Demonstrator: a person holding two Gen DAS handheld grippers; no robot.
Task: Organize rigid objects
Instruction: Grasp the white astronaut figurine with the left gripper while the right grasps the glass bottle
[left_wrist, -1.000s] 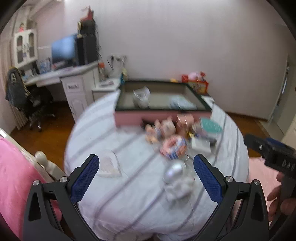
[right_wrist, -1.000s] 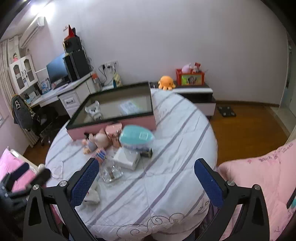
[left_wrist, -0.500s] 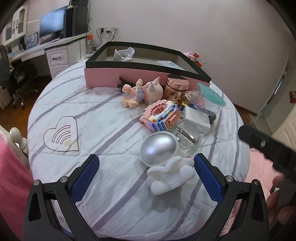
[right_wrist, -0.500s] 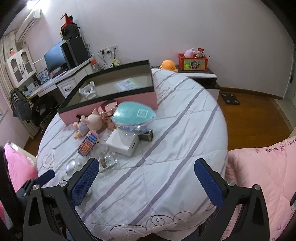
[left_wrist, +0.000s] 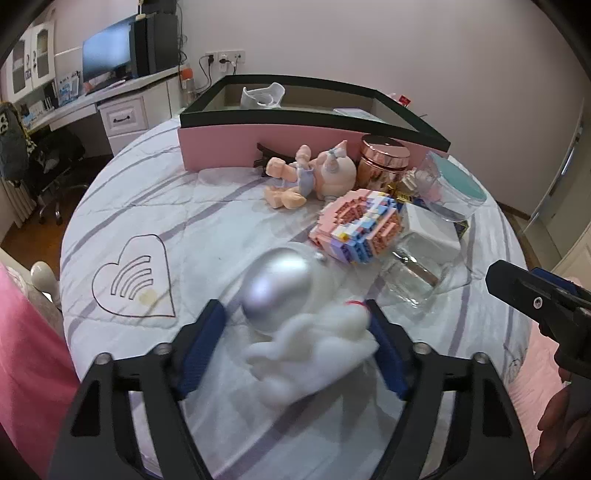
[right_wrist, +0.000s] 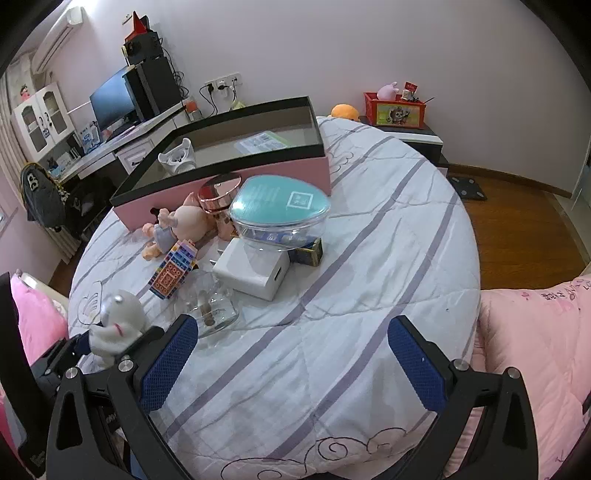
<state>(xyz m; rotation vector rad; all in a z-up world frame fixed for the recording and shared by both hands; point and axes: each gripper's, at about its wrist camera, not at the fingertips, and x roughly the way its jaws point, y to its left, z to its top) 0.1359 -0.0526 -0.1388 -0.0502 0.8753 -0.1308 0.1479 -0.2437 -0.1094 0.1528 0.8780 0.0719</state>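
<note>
Left hand-held gripper (left_wrist: 295, 347) newly around white figurine (left_wrist: 314, 350).

walls pale pink (right_wrist: 369, 44) | floor wood (right_wrist: 517, 221) | desk with monitor (right_wrist: 110, 101) | air conditioner (right_wrist: 55, 37)

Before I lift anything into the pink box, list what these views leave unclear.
- White figurine with silver dome: motion-blurred in the left wrist view, so whether the left tongs have closed on it is uncertain.
- Pink box floor: near wall hides most of it in both views.
- Dark small box: the teal-lidded clear container sits over it, right wrist view.
- Black clip: mostly hidden behind the pig doll, left wrist view.
</note>
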